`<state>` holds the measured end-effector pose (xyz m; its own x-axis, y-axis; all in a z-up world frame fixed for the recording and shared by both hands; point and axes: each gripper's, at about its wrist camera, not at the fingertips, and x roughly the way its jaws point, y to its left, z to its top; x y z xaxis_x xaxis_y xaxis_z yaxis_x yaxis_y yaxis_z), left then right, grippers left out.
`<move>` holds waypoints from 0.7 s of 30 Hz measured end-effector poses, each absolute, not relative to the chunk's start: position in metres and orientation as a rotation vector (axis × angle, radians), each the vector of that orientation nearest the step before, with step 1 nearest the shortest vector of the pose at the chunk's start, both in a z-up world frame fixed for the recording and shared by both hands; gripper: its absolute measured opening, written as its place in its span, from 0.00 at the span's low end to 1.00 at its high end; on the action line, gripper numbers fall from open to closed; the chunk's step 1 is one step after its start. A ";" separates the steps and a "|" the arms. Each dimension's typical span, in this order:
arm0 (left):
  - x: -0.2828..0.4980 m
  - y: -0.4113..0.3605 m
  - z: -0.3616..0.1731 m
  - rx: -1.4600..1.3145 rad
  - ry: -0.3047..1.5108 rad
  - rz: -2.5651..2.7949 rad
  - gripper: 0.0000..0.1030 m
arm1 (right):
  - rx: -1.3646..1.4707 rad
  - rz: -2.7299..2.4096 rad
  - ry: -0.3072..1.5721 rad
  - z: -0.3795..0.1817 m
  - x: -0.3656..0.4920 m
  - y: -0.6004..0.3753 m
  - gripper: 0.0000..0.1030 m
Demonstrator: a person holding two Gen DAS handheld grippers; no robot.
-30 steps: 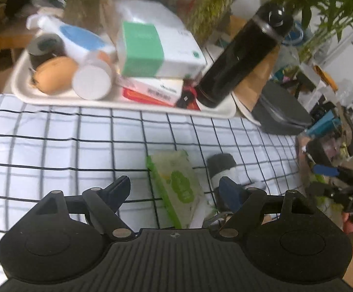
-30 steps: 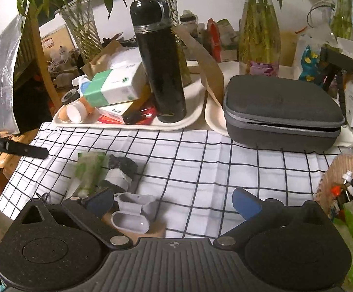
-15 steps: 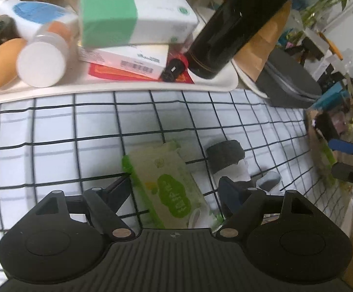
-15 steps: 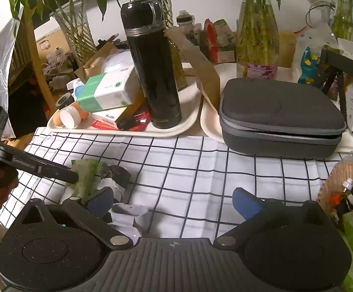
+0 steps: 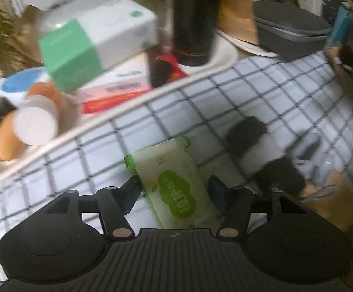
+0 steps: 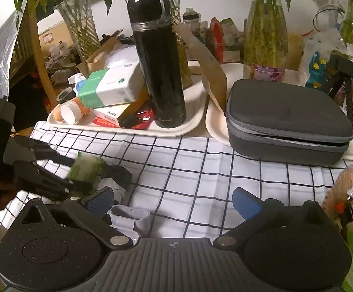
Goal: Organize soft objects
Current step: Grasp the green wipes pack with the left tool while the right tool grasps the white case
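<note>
A green and white wet-wipes pack (image 5: 176, 185) lies on the checked cloth (image 5: 261, 85). My left gripper (image 5: 174, 189) is open, its fingers on either side of the pack, close to it. A rolled black and white sock (image 5: 261, 155) lies just right of the pack. In the right wrist view the pack (image 6: 86, 168) and the sock (image 6: 115, 175) sit at the left, with the left gripper's fingers (image 6: 54, 158) around the pack. My right gripper (image 6: 174, 202) is open and empty above the cloth (image 6: 200, 160).
A white tray (image 6: 176, 129) holds a black flask (image 6: 159, 60), a green tissue box (image 6: 108, 87), boxes and a bottle. A grey zip case (image 6: 286, 119) sits on a second tray. An open earbud case (image 6: 130, 219) lies near my right gripper. A woven basket (image 6: 347, 189) stands at right.
My left gripper has moved forward and down over the wipes pack, so its fingers now straddle it. The right gripper has hardly moved.
</note>
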<state>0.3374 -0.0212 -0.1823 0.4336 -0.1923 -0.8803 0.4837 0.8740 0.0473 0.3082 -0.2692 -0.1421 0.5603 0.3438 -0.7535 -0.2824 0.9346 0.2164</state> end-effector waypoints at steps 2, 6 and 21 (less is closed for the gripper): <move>0.339 -0.016 -0.182 0.307 1.036 -0.417 0.56 | 0.064 0.372 0.909 -0.145 0.309 -0.268 1.00; 0.340 -0.017 -0.186 0.297 1.049 -0.421 0.57 | 0.031 0.385 0.922 -0.153 0.311 -0.263 1.00; 0.342 -0.002 -0.173 0.141 1.021 -0.400 0.47 | -0.021 0.592 0.963 -0.178 0.319 -0.234 0.94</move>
